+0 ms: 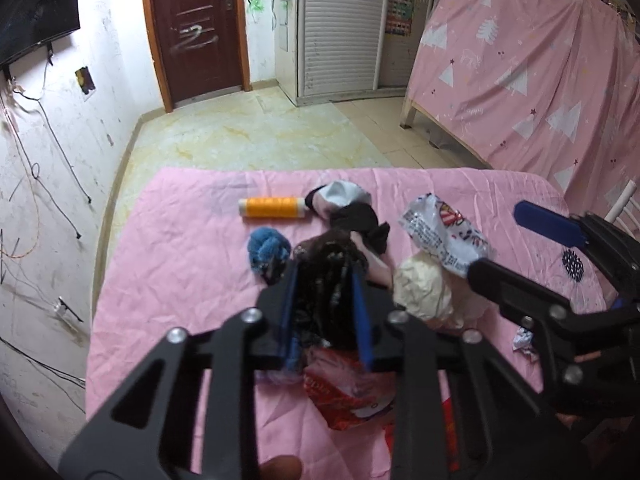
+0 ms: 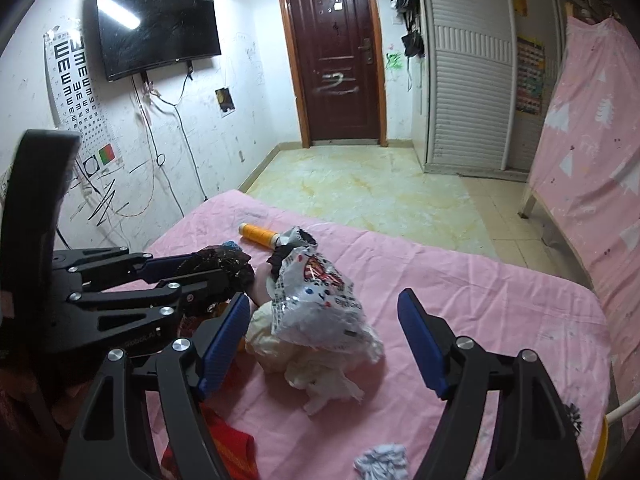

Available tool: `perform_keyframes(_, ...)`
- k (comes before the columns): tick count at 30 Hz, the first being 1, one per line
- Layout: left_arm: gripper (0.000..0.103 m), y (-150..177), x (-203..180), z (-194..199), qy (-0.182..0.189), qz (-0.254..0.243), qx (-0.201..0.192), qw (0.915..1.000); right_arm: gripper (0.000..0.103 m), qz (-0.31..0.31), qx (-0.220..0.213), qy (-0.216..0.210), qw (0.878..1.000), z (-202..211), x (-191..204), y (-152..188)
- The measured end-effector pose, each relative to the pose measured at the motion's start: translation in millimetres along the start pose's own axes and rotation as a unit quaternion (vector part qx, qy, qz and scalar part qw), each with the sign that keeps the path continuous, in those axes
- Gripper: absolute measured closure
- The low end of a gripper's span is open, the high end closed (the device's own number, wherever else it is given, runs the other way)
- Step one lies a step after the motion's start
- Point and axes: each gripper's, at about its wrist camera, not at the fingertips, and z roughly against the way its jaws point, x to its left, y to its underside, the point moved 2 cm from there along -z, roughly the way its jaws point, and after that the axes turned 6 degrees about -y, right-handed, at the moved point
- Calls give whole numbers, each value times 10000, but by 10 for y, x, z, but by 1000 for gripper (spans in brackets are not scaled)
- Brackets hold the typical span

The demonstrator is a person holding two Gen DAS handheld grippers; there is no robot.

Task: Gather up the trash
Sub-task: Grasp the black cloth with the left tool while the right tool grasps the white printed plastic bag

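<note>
Left gripper (image 1: 325,280) is clamped on a dark crumpled bag (image 1: 328,292) above the pink bedsheet (image 1: 180,248) (contents not visible). Right gripper (image 2: 320,340) gapes wide around a white printed snack wrapper (image 2: 316,300), unpinched, atop cream tissue wads (image 2: 276,344). Orange thread spool (image 1: 272,208) beyond.

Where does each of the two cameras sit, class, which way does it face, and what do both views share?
Left wrist: sits on the left gripper, looking along its fingers, shut on a dark crumpled bag, over the pink sheet toward the door; a fingertip shows at the bottom edge.
Right wrist: sits on the right gripper, open, facing the white snack wrapper; the left gripper shows at left.
Shared: door, orange thread spool, wrapper, sheet.
</note>
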Motion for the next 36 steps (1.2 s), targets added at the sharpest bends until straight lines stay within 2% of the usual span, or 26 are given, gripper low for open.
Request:
perform_keyframes(6,86,22,9,82,72,-17,-118,9999,34,-263,224,-220,9992,-204,-94,-23)
perform_keyframes(7,86,23,11,103,59,-12,-142,9999,38,-320,267,-280,9987,-234,-106,-27)
perform_keyframes(8,86,21,11,115,50,-5,-157,9999,50,-351,326,-309,9984,-262,-116,-19)
perform_keyframes(13,86,14,25,196,-35,26,-243,9997,74,-464,332,-473,9972,-239,-138,13)
perform_keyframes(14,86,11,23,216,-49,26,-264,9996,75,-476,317,-464,9973,-224,-136,17)
perform_keyframes(23,86,-40,-98,504,-193,-76,-589,9980,76,-645,-306,-510,9961,236,-209,12)
perform_keyframes(36,86,-104,-669,885,-136,-541,-950,9939,76,-1053,-1048,-264,9886,1077,-726,242)
